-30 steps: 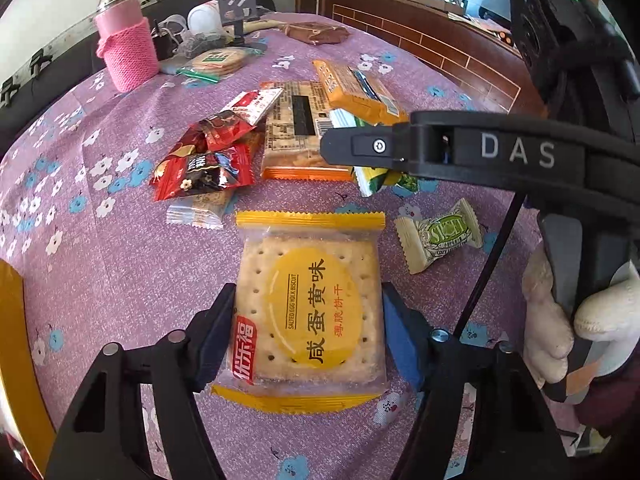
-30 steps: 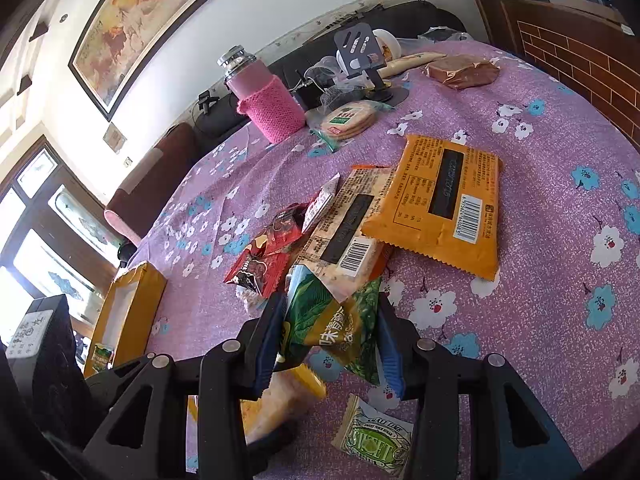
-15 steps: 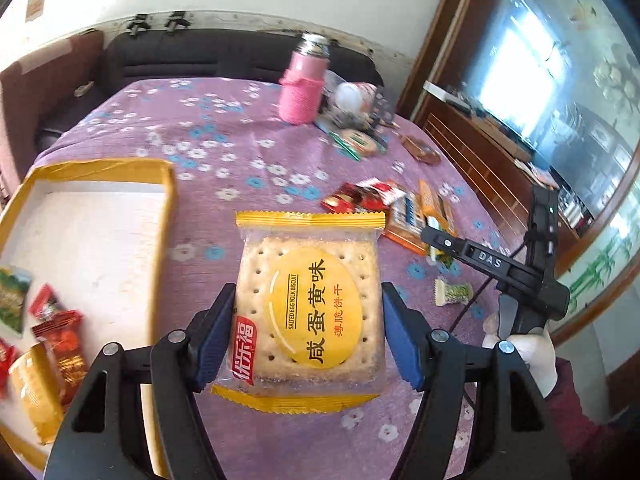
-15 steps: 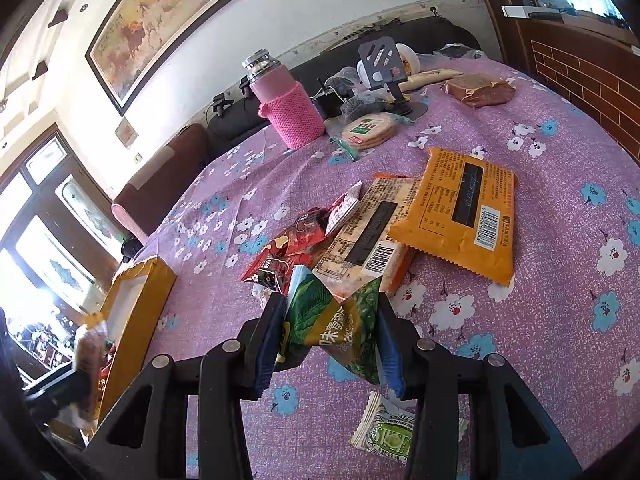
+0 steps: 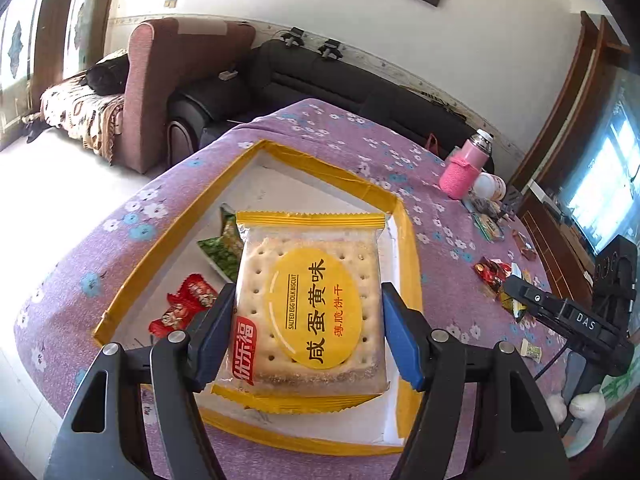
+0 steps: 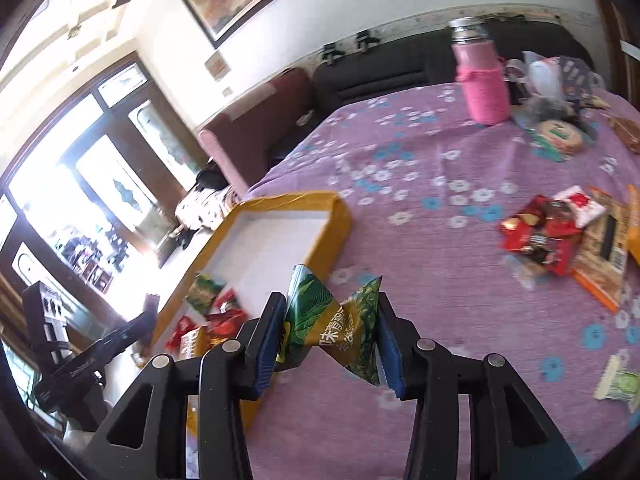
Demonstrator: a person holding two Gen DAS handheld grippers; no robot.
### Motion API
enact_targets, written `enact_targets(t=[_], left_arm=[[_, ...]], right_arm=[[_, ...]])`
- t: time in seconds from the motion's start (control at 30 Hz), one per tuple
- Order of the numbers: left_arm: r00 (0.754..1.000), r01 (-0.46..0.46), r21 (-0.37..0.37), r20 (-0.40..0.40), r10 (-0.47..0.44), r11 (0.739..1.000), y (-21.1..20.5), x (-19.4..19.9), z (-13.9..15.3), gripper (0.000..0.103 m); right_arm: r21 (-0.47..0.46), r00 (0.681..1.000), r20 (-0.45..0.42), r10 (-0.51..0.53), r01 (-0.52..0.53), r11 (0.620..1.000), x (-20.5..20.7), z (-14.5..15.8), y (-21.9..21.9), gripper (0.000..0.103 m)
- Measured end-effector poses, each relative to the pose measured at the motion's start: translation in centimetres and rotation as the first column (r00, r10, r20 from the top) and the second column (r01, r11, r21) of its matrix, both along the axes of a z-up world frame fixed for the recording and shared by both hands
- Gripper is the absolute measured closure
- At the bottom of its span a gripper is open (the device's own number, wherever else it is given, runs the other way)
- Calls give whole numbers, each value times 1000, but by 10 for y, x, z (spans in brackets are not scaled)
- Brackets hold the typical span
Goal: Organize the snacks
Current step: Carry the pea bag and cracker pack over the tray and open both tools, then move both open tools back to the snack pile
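My left gripper [image 5: 308, 340] is shut on a yellow salted egg yolk biscuit pack [image 5: 310, 304], held above the yellow-rimmed white tray [image 5: 408, 248]. Green [image 5: 220, 250] and red snack packets [image 5: 184, 308] lie in that tray. My right gripper [image 6: 330, 340] is shut on a green snack packet [image 6: 332, 326], over the purple flowered tablecloth just right of the tray [image 6: 320, 240]. The right gripper's body shows at the right edge of the left wrist view, and the left gripper's body at the lower left of the right wrist view.
A pile of red and orange snack packets [image 6: 560, 232] lies at the right of the table, with a small green candy [image 6: 622, 384] nearer. A pink-sleeved flask [image 6: 482, 80] and clutter stand at the far edge. Sofas line the wall behind.
The left gripper swung left with the biscuit pack from the snack pile to above the tray. The right gripper lifted the green packet off the pile and moved left toward the tray.
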State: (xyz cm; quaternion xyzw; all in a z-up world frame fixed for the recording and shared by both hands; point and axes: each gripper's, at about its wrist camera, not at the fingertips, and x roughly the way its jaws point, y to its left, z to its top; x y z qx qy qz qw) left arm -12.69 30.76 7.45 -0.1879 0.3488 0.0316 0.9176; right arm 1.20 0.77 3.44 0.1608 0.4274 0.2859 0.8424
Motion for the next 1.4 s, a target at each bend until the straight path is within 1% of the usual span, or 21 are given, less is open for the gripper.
enact_targets(t=[0.17,0.27,0.43,0.57,0.67,0.8,0.83,0.9,0.97,1.2,1.4], left_arm=[[999,-41,-38,-11,40,998,23,2,-13,34],[998,-56,-50,-15,55,997,34,3,-18,34],[996,-93,-85,-18,92,992,54,2,-23,34],[994,-106,-89,-13,105,990,63,1,-25,34],[994,-111,-99,3,111,989,69,-1,-22,34],[991,-122,-88,38,126,989,71,-6,-10,33],[991,-122,-89,49,127,989,71,-8,-7,33],[989,-128,-83,65,133,988,70,-11,0,32],[988,-129,-80,74,135,988,68,-13,6,30],[990,-128,-73,58,132,989,52,-12,19,26],[994,-51,-116,87,61,992,24,-14,28,26]], right_arm=[[-28,988,-7,153,-153,988,-7,4,88,59],[-56,978,-17,207,-207,977,-12,-2,124,59],[-97,969,-42,242,-245,965,-12,-17,157,59],[-133,967,-47,249,-253,958,-11,-27,169,58],[-156,966,-42,253,-257,954,-12,-30,175,57],[-199,962,-8,271,-267,943,-16,-28,183,51],[-204,961,0,276,-270,941,-18,-26,184,50],[-208,959,10,284,-275,939,-20,-24,186,46],[-206,959,20,281,-272,940,-23,-22,183,46],[-148,972,37,232,-225,963,-28,-9,153,44],[-110,988,44,147,-142,984,-28,-5,108,40]])
